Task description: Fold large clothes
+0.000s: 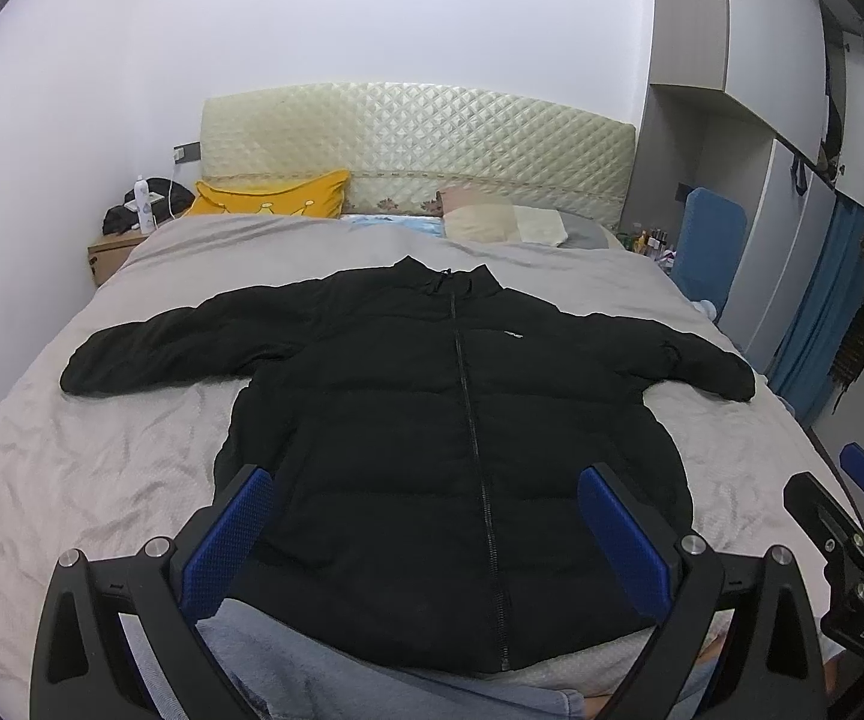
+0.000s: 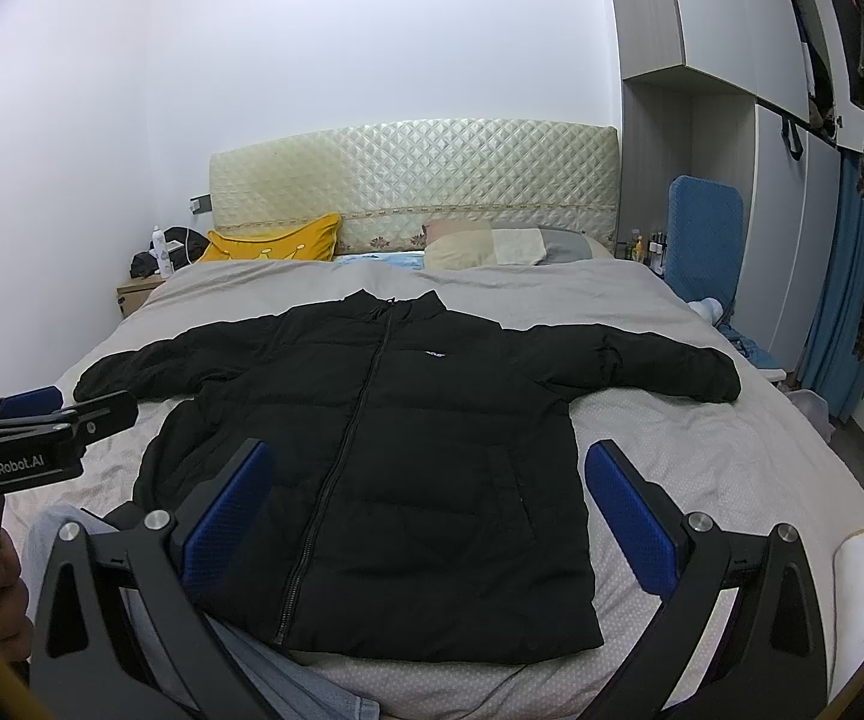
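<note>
A black puffer jacket [image 1: 408, 420] lies flat and face up on the bed, zipped, sleeves spread to both sides; it also shows in the right wrist view [image 2: 408, 450]. My left gripper [image 1: 426, 528] is open and empty, held above the jacket's hem. My right gripper [image 2: 426, 510] is open and empty, above the jacket's lower right part. The right gripper also shows at the edge of the left wrist view [image 1: 852, 516], and the left gripper at the left of the right wrist view [image 2: 42, 420].
The bed has a grey-beige sheet [image 1: 102, 450], a quilted headboard [image 1: 420, 138], a yellow pillow [image 1: 270, 198] and beige pillows [image 1: 504, 222]. A nightstand [image 1: 111, 255] stands at the left. A wardrobe [image 2: 732, 150] and a blue chair [image 2: 702, 240] stand at the right. Grey fabric [image 1: 288, 672] lies at the near edge.
</note>
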Motion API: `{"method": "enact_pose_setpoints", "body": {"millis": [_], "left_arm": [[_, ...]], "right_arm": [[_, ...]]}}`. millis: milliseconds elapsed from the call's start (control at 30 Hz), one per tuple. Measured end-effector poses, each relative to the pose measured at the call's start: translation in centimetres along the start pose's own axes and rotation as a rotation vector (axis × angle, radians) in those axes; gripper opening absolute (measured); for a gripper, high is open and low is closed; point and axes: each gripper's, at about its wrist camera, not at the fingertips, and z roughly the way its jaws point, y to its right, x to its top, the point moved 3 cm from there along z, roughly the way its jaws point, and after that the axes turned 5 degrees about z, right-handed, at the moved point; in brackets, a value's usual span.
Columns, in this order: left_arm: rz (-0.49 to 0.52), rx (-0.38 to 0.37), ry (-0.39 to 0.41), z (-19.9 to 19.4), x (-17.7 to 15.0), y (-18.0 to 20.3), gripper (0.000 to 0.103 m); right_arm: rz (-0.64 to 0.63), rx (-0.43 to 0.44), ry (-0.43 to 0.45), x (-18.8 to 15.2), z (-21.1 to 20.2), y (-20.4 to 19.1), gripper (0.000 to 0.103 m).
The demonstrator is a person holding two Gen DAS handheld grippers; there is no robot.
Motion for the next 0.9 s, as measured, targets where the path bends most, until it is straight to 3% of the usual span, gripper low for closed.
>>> {"method": "enact_pose_setpoints", "body": {"millis": [900], "left_arm": [[0.041, 0.022, 0.015, 0.05, -0.17, 0.51, 0.103]], "right_arm": [[0.002, -0.012, -0.010, -0.11, 0.47, -0.15, 0.103]]}}
